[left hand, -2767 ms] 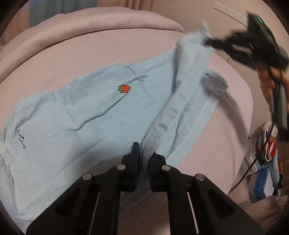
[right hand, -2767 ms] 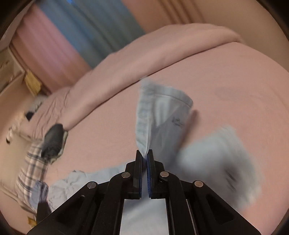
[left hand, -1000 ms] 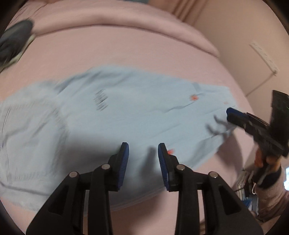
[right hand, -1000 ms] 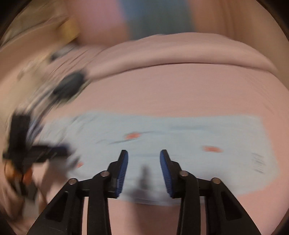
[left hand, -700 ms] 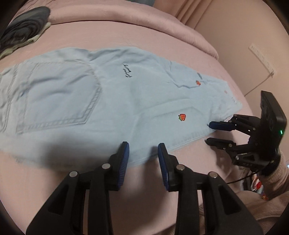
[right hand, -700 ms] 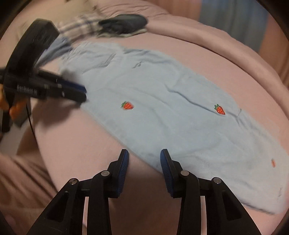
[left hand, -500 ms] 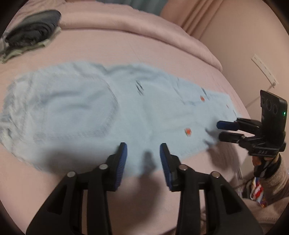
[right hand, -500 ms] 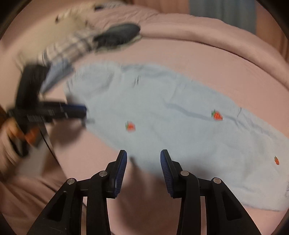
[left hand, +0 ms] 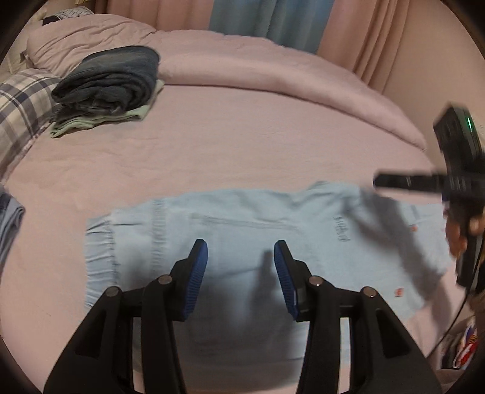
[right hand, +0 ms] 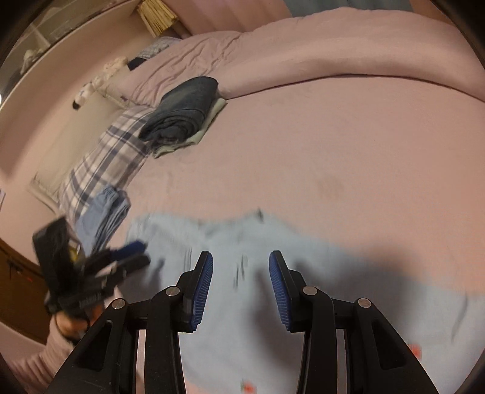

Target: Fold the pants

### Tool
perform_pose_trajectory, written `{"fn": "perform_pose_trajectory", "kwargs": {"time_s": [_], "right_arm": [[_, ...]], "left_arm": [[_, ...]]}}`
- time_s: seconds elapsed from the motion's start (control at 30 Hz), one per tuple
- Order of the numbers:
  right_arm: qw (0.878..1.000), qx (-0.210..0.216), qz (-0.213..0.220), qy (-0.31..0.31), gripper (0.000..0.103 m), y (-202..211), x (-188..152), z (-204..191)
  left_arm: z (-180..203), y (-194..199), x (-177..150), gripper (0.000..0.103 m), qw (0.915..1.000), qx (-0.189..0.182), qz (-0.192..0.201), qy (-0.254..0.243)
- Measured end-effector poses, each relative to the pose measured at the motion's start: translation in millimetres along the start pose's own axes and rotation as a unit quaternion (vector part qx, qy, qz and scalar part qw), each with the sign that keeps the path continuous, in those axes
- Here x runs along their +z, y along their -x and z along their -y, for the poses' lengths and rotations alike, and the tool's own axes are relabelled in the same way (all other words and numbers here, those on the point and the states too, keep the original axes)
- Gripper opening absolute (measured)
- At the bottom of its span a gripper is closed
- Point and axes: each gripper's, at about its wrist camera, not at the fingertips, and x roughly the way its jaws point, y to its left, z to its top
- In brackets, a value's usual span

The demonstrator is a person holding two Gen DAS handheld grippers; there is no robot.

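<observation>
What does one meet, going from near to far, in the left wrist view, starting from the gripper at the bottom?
Left gripper, open → light blue pants lying flat → bare pink sheet → rolled pink duvet → curtains.

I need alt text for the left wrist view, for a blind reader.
Light blue pants lie flat on a pink bed beneath the open left tool. The right tool hovers at the right edge; folded dark clothes sit far left.
</observation>
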Motion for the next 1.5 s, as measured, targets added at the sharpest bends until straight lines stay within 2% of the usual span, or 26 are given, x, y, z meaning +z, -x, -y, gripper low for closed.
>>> {"fn": "perform_pose_trajectory", "kwargs": {"time_s": [0.1,0.2,0.33,0.37,0.4,0.43,0.53,0.9,1.03,1.13,1.23,1.4,1.5], "right_arm": [[0.999,-0.008,-0.043,-0.004,0.040,-32,23,6],[0.995,-0.009,-0.099,-0.018,0.040,-58,32,10],[0.985,0.031,-0.168,-0.021,0.040,-80,27,4],[0.984,0.028,-0.172,-0.018,0.040,-81,26,2],[0.984,0.023,-0.179,-0.009,0.032,-82,25,-3],[0.984,0.017,-0.180,0.004,0.020,-82,25,-7],[0.986,-0.004,-0.167,0.021,0.010,-77,26,-13],[0.986,-0.051,-0.157,0.005,0.009,-94,22,-4],[0.990,-0.090,-0.108,0.029,0.009,-75,29,-16],[0.993,-0.070,-0.079,0.056,0.009,-55,28,-36],[0.990,-0.059,-0.081,0.102,0.009,-48,14,-59],[0.979,-0.060,-0.098,0.171,0.009,-62,-12,-81],[0.979,-0.061,-0.100,0.164,0.009,-80,-17,-76]], "left_arm": [[-25,-16,-9,0.045,0.9991,0.020,-0.035,0.013],[-37,-14,-18,0.041,0.9995,0.000,-0.027,0.014],[-30,-13,-22,0.042,0.9995,0.012,-0.028,-0.013],[-28,-13,-22,0.042,0.9994,0.013,-0.028,-0.015],[-28,-13,-22,0.042,0.9994,0.014,-0.028,-0.015],[-28,-13,-22,0.042,0.9994,0.014,-0.027,-0.016],[-26,-10,-23,0.042,0.9994,0.013,-0.025,-0.018],[-25,-12,-25,0.042,0.9994,0.011,-0.022,-0.023],[-25,-11,-25,0.042,0.9995,0.010,-0.022,-0.022],[-24,-11,-24,0.042,0.9995,0.011,-0.021,-0.021],[-25,-11,-24,0.042,0.9995,0.009,-0.021,-0.021],[-24,-11,-24,0.042,0.9995,0.009,-0.020,-0.021],[-24,-11,-24,0.042,0.9995,0.010,-0.020,-0.022]]}}
